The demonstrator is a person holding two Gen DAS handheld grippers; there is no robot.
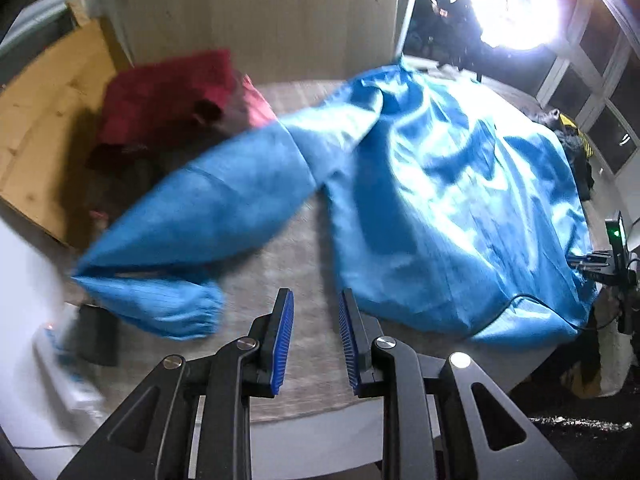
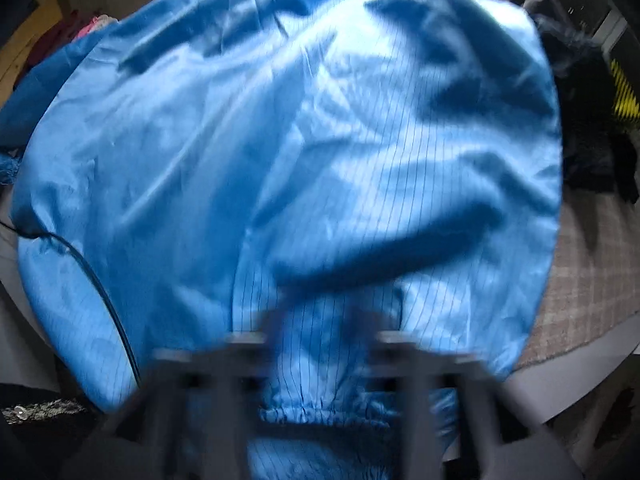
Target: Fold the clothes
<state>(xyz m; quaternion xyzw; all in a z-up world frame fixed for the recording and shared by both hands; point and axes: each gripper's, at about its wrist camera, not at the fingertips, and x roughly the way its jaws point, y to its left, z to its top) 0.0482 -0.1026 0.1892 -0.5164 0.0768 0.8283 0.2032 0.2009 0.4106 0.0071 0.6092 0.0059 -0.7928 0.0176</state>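
The blue jacket (image 1: 440,184) is lying spread across the frame's middle, looking light and slippery; its gathered cuff (image 2: 320,408) suits gripping. Left gripper (image 1: 316,344) is hovering apart, empty; right gripper (image 2: 320,360) is blurring, apparently pinching the sleeve.

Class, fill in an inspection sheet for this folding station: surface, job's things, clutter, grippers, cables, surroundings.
Surface: grey cloth-covered table.
Job's things: blue jacket spread out, one sleeve stretched sideways.
Clutter: red clothes, dark clothes.
Grippers: left gripper open, empty; right gripper blurred, shut at the jacket's cuff, grip unclear.
Cables: thin dark cable on jacket.
Surroundings: bright lamp, windows.
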